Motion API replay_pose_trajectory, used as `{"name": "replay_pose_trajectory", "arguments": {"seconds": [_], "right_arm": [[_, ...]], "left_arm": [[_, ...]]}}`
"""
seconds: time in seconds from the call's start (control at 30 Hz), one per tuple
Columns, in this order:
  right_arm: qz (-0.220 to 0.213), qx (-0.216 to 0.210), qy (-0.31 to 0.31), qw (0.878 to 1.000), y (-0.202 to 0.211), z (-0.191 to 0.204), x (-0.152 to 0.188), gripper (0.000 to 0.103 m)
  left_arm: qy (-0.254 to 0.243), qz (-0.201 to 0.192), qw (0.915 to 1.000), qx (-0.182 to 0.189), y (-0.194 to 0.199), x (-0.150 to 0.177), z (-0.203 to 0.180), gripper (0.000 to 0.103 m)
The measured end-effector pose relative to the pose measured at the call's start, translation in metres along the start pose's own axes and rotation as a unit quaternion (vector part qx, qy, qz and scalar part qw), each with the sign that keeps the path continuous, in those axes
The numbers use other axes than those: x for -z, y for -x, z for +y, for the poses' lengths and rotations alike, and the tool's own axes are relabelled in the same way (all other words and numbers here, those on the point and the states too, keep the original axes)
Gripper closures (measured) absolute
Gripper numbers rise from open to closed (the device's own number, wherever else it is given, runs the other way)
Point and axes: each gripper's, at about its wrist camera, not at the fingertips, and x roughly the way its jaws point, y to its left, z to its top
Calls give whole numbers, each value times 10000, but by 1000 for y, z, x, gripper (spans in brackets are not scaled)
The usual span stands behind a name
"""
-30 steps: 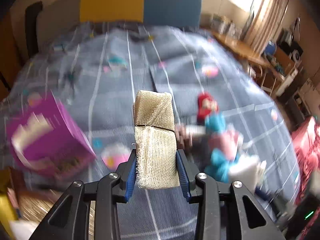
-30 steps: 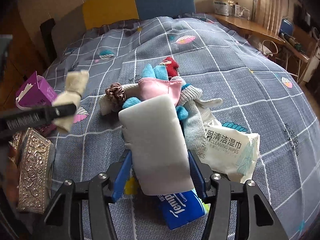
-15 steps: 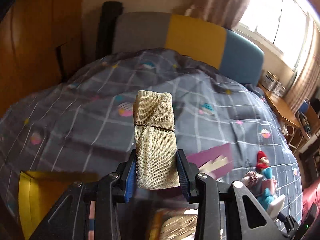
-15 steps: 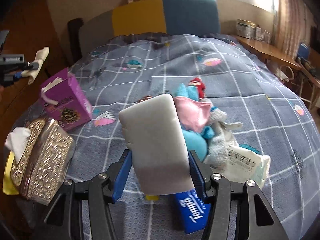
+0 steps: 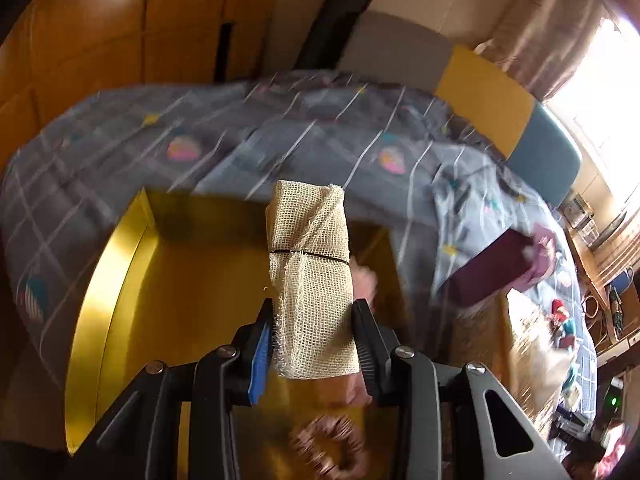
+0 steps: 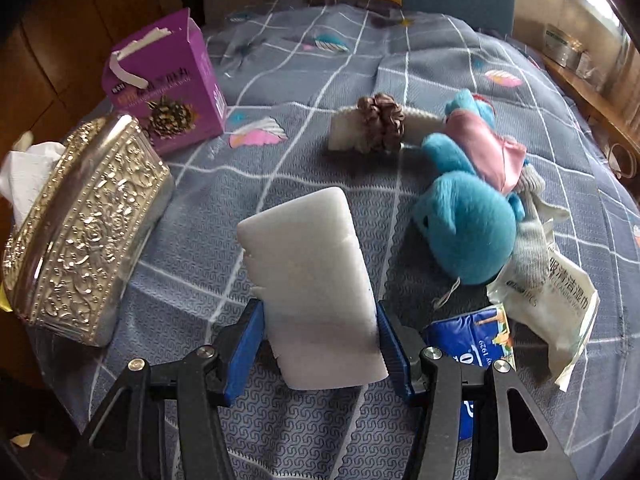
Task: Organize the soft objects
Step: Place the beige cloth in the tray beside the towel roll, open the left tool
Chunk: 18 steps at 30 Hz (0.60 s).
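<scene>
- Left wrist view: the left gripper (image 5: 314,340) is seen clamped on a gauze roll (image 5: 310,276) at frame centre, held above the open yellow box (image 5: 120,264) — presumably so the roll can be dropped inside.
- The roll is shown as beige open-weave mesh, bound by a thin dark band at mid-height, frayed at its lower edge.
- A brown scrunchie (image 5: 330,446) is glimpsed at lower centre, blurred; whether it lies in the box cannot be told.
- Right wrist view: the right gripper (image 6: 320,344) is closed on a white sponge (image 6: 310,296), held over the bedspread (image 6: 400,60).
- The sponge is kept upright, likely awaiting its turn; notches are visible along its left edge.
- A blue plush toy (image 6: 466,220) is left at right of frame.
</scene>
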Motion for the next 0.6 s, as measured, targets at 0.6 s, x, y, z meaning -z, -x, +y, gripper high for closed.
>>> {"name": "replay_pose_trajectory", "arguments": {"seconds": [0.6], "right_arm": [[133, 250, -113, 9995, -12, 4, -2, 48]], "left_arm": [[76, 748, 9970, -175, -48, 40, 25, 58]]}}
